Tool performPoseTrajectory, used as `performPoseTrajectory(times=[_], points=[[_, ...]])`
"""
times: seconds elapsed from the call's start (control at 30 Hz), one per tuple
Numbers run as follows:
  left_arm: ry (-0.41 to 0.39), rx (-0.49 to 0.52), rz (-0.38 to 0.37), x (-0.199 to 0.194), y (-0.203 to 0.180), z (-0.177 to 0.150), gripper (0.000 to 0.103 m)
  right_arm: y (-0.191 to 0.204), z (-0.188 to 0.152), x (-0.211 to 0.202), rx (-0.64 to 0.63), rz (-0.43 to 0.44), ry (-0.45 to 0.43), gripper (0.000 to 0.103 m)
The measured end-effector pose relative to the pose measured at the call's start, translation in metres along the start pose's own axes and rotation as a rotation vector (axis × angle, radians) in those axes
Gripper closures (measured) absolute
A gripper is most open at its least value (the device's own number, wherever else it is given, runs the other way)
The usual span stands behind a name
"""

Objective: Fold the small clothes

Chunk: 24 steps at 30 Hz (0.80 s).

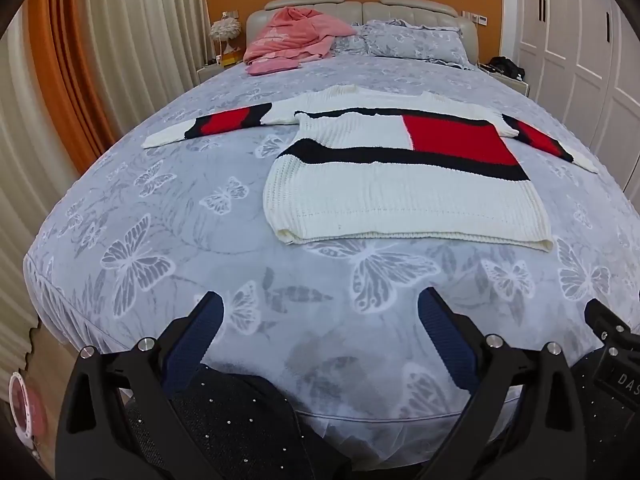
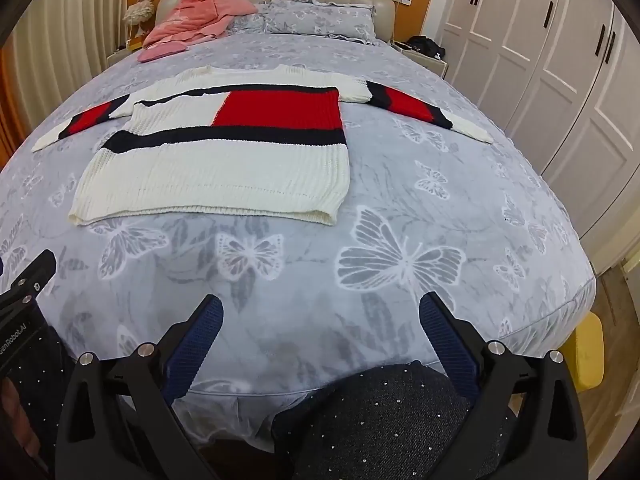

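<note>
Both grippers hung over the near edge of the bed (image 1: 168, 216), jaws spread wide and holding nothing: the left gripper (image 1: 320, 320) and the right gripper (image 2: 320, 320) side by side. Well beyond them the sweater (image 1: 400, 184) lay flat mid-bed, sleeves stretched outward, its hem toward the grippers. A pink blanket (image 1: 292, 38) sat heaped by the pillow (image 1: 416, 38).

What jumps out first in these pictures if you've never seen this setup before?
The white sweater with its bold red block and black stripes, spread flat mid-bed with both sleeves out to the sides. It lies on a grey butterfly-print bedspread, and a heap of pink cloth sits by the headboard. At the bottom of each view a black tool with blue pads, left tool and right tool, stands open and empty.
</note>
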<state>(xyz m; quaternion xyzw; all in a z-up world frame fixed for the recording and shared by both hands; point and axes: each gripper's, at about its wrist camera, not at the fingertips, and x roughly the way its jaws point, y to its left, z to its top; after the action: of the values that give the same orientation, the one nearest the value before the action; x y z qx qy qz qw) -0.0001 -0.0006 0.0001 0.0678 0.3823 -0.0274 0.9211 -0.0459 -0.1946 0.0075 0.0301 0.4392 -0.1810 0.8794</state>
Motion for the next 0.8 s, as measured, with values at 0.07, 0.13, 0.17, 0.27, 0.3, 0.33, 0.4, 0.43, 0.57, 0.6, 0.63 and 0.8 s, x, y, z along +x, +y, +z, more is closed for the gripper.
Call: performPoseTrajectory(times=[0.07,0.13,0.17,0.27,0.3,0.33,0.4,0.43,0.57,0.6,0.63,0.8], points=[[-0.014,-0.034,-0.025,-0.001,0.002,-0.001,0.007,-0.001,-0.001,0.0,-0.001,-0.001,0.0,0.006],[-0.014,-0.031,-0.02,-0.002,0.002,-0.003,0.007,-0.001,-0.005,0.003,-0.011,-0.006,0.007,0.006],[-0.012,-0.029,-0.019,-0.002,0.003,-0.004,0.007,-0.001,-0.006,0.003,-0.013,-0.007,0.008,0.006],[-0.01,-0.024,-0.012,-0.004,0.004,-0.01,0.007,-0.001,-0.007,0.003,-0.014,-0.007,0.003,0.006],[-0.009,-0.023,-0.01,-0.005,0.005,-0.012,0.007,-0.002,-0.007,0.003,-0.014,-0.007,0.002,0.006],[-0.008,-0.022,-0.007,-0.006,0.006,-0.014,0.007,-0.001,-0.007,0.002,-0.016,-0.008,0.002,0.006],[-0.009,-0.023,-0.007,-0.009,0.009,-0.018,0.007,-0.001,-0.007,0.002,-0.013,-0.007,0.003,0.006],[-0.013,-0.014,-0.013,-0.009,0.002,-0.012,0.007,0.0,-0.007,0.002,-0.014,-0.009,0.002,0.006],[0.006,0.012,-0.013,-0.001,-0.004,-0.005,0.007,-0.001,-0.007,0.002,-0.015,-0.009,0.002,0.006],[0.006,0.013,-0.012,-0.001,-0.005,-0.005,0.007,-0.001,-0.006,0.002,-0.016,-0.009,0.002,0.006],[0.008,0.016,-0.011,0.0,-0.004,-0.004,0.007,-0.001,-0.007,0.002,-0.015,-0.008,0.001,0.006],[0.008,0.016,-0.008,0.0,-0.005,-0.004,0.007,-0.001,-0.007,0.002,-0.013,-0.007,0.003,0.006]])
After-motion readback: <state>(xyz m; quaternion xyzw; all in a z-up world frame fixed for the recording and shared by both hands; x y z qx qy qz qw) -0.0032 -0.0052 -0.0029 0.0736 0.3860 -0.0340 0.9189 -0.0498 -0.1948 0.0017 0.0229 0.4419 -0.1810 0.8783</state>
